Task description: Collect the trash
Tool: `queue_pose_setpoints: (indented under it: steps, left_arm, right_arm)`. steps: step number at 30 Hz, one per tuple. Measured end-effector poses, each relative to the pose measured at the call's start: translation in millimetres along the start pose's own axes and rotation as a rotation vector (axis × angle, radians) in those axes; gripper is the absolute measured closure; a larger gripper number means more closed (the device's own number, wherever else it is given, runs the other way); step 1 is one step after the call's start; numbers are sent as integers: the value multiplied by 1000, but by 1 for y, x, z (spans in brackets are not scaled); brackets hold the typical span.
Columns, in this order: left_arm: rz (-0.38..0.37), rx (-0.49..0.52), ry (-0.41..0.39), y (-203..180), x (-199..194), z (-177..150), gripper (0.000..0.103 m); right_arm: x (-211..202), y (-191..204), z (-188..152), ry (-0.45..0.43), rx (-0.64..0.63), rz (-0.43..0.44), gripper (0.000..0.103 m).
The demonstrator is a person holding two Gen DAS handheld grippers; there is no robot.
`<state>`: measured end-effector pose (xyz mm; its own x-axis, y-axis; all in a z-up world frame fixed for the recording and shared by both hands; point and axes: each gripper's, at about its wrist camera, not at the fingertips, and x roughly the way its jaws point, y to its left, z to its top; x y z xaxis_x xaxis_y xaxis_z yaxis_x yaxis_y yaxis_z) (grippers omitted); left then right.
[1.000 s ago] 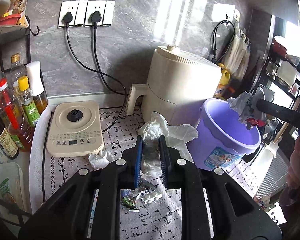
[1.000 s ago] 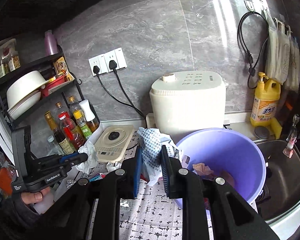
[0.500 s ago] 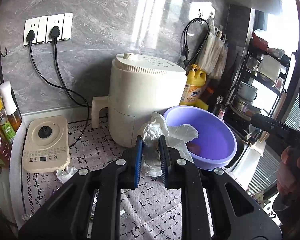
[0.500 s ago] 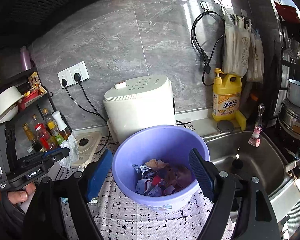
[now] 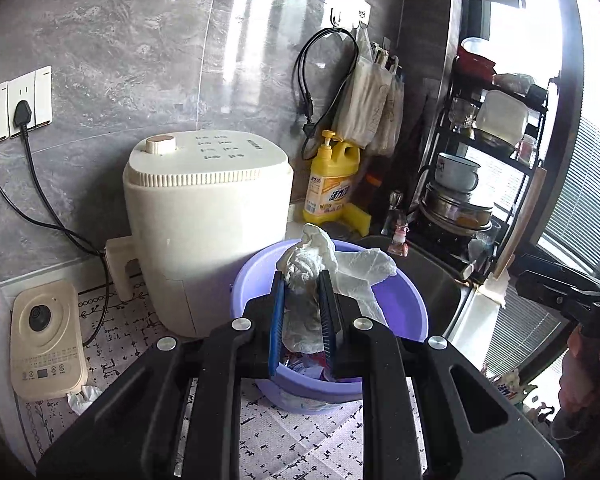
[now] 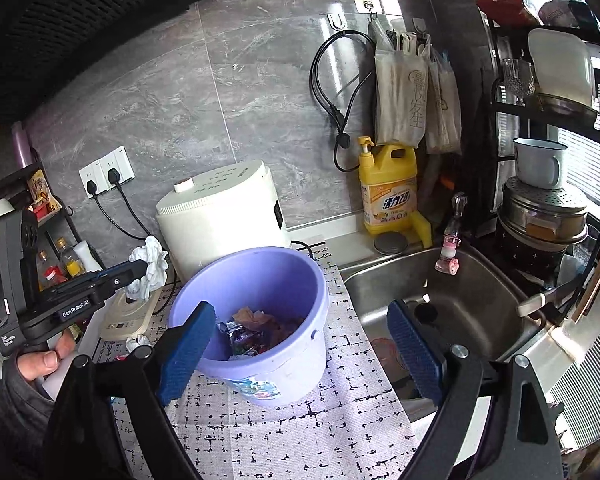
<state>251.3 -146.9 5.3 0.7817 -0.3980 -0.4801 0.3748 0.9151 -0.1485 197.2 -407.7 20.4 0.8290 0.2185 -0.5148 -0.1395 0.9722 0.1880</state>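
Looking across the counter, we see one steel sink [image 6: 452,304] at the right, its rim just beside the patterned mat [image 6: 300,432] where the things stand. Next in size is one cream appliance [image 5: 208,216] against the grey wall, directly behind the single purple bucket [image 6: 276,364], which sits on the mat and holds a heap of coloured wrappers [image 6: 260,332] at its bottom. One yellow detergent bottle [image 6: 388,192] stands at the back edge near the sink, under a black cable [image 6: 328,92] hung from a hook. One small cream cooker [image 5: 44,340] lies on the mat left of the appliance, with one loose paper scrap [image 5: 82,396] touching its front corner. Two black plugs [image 6: 102,182] sit in the wall sockets. Our left gripper [image 5: 302,312] has its fingers drawn narrow and pinches one crumpled white tissue [image 5: 320,268], held above the bucket's near rim in the left wrist view; in the right wrist view it looks to be left of the bucket, so we cannot tell whether it is over the opening. Our right gripper [image 6: 300,344] is spread wide and holds nothing, its two blue pads flanking the bucket.
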Motion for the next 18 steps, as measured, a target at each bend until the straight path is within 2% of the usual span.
queue_pose_setpoints:
  steps: [4, 5, 7, 8, 9, 12, 18]
  left_arm:
    - [-38, 7, -15, -15, 8, 5, 86]
    - [-45, 9, -16, -18, 10, 5, 83]
    - [-60, 6, -13, -23, 13, 4, 55]
    - [-62, -3, -19, -24, 13, 2, 25]
    - [-69, -12, -36, -24, 10, 1, 13]
    - [-50, -21, -39, -19, 4, -4, 6]
    - [58, -90, -1, 17, -14, -23, 6]
  right_arm:
    - [-8, -9, -3, -3, 12, -25, 15]
    - [-9, -11, -4, -2, 14, -31, 14]
    - [-9, -13, -5, 0, 17, -40, 12]
    - [-9, -13, -6, 3, 18, -41, 12]
    - [-9, -13, -6, 5, 16, -40, 11]
    - [-5, -9, -8, 16, 6, -28, 11]
    - [15, 18, -11, 49, -40, 47, 8]
